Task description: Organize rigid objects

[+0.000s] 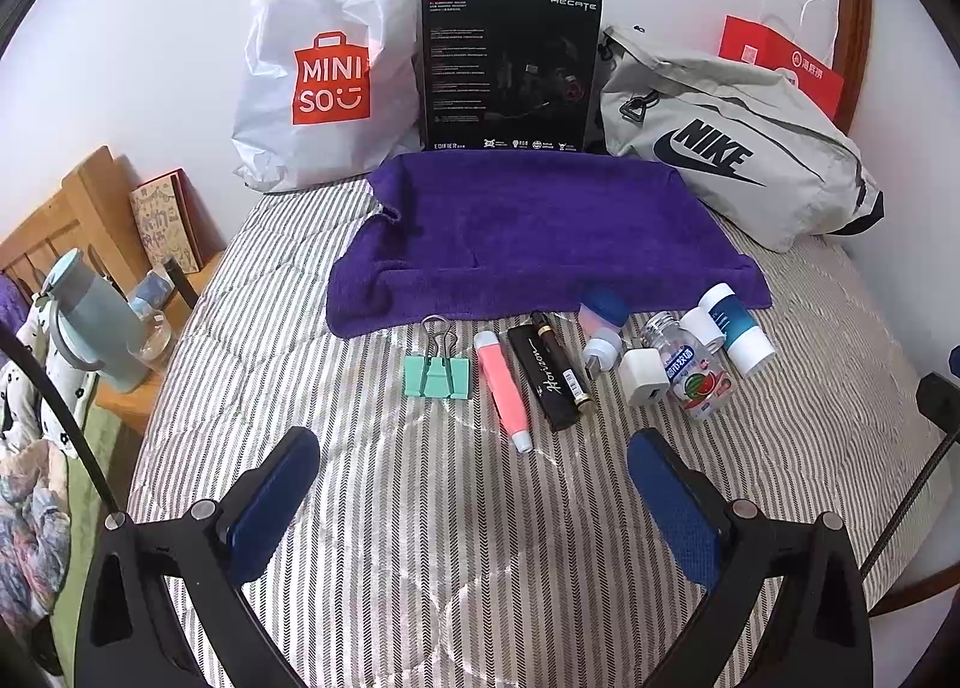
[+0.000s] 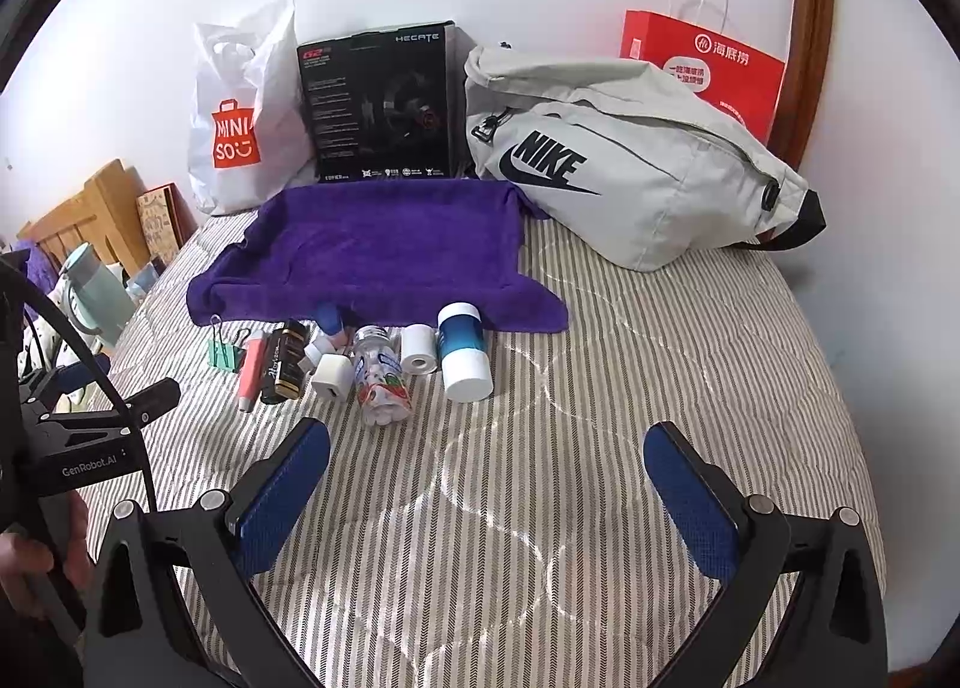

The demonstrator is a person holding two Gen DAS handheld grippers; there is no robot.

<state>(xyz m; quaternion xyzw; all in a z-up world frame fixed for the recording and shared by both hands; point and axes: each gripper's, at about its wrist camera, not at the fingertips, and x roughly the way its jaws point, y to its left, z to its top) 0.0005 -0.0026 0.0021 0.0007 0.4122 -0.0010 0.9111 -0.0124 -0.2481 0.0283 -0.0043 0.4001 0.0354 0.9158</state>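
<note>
A row of small items lies on the striped bed in front of a purple towel (image 1: 540, 232) (image 2: 384, 250): a mint binder clip (image 1: 436, 376) (image 2: 225, 355), a pink marker (image 1: 503, 388) (image 2: 252, 367), a black Horizon box (image 1: 543, 376) (image 2: 282, 367), a white charger cube (image 1: 643, 377) (image 2: 332, 376), a clear candy bottle (image 1: 696, 376) (image 2: 381, 382) and a blue-and-white tube (image 1: 738, 328) (image 2: 462, 352). My left gripper (image 1: 474, 442) hovers open just short of the marker. My right gripper (image 2: 486, 442) is open too, nearer than the bottle, with nothing between its fingers.
Against the wall stand a white Miniso bag (image 1: 324, 69), a black headset box (image 1: 510, 69), a grey Nike bag (image 1: 726, 147) (image 2: 624, 159) and a red paper bag (image 2: 708, 69). A wooden bedside stand (image 1: 66, 220) holds a pale blue bottle (image 1: 90, 322). The left gripper's body (image 2: 78, 436) shows at left.
</note>
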